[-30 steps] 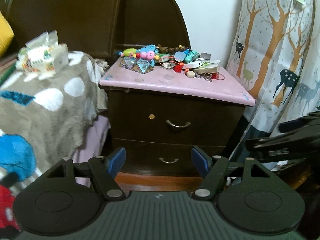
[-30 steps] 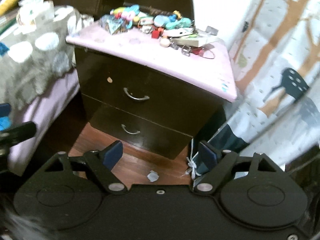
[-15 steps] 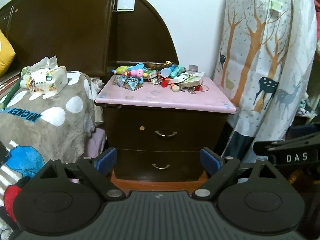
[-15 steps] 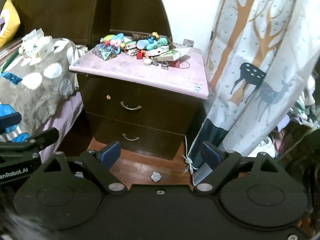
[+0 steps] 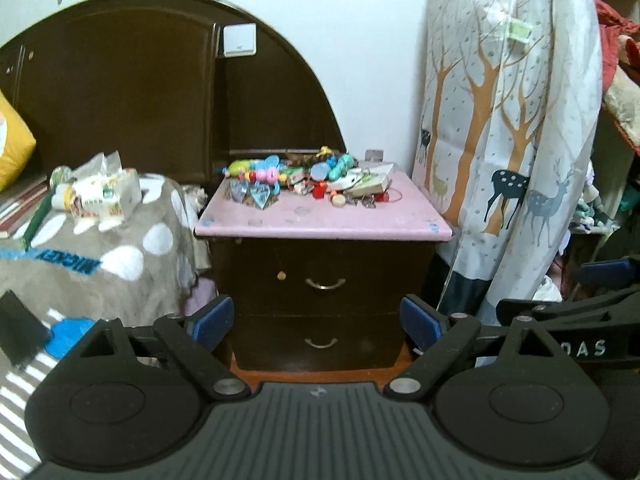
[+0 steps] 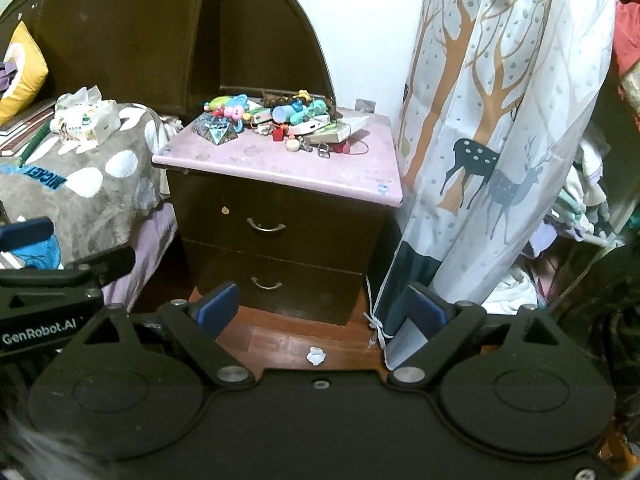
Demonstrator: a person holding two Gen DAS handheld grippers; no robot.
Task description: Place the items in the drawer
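White scrap [image 6: 316, 355] shows only at right; left gripper [image 5: 318, 322], right gripper [image 6: 322, 311] wide, empty.

Toy heap [image 5: 304, 178] too jumbled to sort; yellow pillow [image 5: 12, 152] cut off — tissue pack [image 5: 100, 196] blurred.

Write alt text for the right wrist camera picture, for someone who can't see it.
A dark wooden two-drawer nightstand, both drawers shut, carries a heap of small colourful toys and trinkets on its pink top. The open right gripper hangs empty in front. A grey spotted blanket lies left, a deer-print curtain right.
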